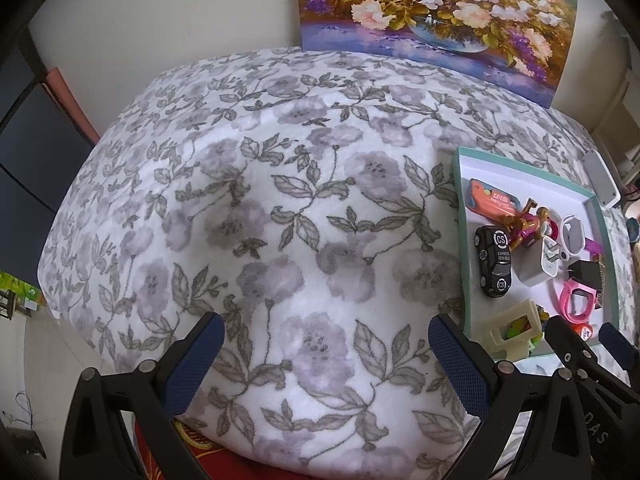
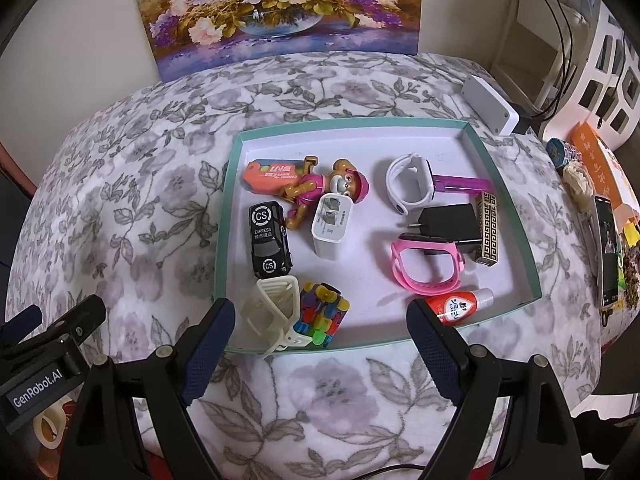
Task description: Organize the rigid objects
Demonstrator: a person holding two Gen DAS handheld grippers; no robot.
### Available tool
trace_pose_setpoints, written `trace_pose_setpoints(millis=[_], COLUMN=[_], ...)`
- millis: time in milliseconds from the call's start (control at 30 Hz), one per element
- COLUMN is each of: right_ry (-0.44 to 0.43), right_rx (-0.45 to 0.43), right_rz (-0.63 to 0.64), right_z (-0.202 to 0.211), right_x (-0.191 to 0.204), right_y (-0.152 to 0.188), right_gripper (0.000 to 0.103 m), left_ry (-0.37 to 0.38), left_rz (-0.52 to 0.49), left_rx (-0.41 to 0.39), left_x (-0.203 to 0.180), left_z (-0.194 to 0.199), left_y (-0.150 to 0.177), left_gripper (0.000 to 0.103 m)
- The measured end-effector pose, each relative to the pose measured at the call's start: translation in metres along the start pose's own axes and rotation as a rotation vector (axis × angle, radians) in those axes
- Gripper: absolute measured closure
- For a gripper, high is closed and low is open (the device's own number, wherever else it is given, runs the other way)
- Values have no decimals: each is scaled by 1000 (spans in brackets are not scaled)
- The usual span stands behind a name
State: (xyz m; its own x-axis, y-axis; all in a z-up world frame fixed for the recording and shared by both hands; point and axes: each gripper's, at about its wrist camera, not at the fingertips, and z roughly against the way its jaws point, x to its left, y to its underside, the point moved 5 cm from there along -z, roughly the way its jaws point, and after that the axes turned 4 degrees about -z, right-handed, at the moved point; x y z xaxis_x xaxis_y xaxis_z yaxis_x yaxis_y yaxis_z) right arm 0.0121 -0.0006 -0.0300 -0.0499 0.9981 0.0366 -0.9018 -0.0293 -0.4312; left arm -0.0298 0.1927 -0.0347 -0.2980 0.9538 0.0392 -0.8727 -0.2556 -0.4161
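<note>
From the left wrist view, the left tongs (image 1: pixel 324 364) are hanging spread wide and holding nothing, over a bare stretch of the white tabletop cloth printed with grey flowers (image 1: pixel 248 208). The shallow teal-rimmed cardboard tray with a white floor (image 1: pixel 458 200) is sitting off to their right, and the right tongs (image 1: pixel 580 340) are showing at its near corner, just beside the cream plastic lattice cage (image 1: pixel 514 332). The risk I judge here is a clash: both tools reaching toward that same corner could be knocking each other or nudging the light tray across the soft cloth.

From the right wrist view, the right tongs (image 2: pixel 320 332) are likewise spread and empty, their tips hovering at the tray's (image 2: pixel 532 292) near rim. The things are lying crowded. The cream cage (image 2: pixel 276 312) is touching the block of many-coloured plastic pegs (image 2: pixel 324 312) and is almost against the glossy black toy car marked "CS" (image 2: pixel 270 240). The black plug adapter (image 2: pixel 450 220) is overlapping the pink rubber watch strap (image 2: pixel 424 268), with a gold-patterned black box (image 2: pixel 488 228) against it. Closing on one piece is likely dragging a neighbour along, and the hard, smooth pieces could be slipping out of the pads. The small red-and-white glue bottle (image 2: pixel 460 304) is lying on its side near the right-hand tip and may be rolling if bumped.
</note>
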Motion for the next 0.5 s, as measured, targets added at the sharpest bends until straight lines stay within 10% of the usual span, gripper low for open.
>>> trace_pose_setpoints(millis=[500], right_ry=[3], right_rx=[2], right_rz=[-12], right_z=[-2], right_x=[-1], right_y=[0], right_gripper=[15], left_ry=[0], left_rz=[-5], left_rx=[-2], left_x=[0], left_z=[0], left_y=[0], left_gripper=[0])
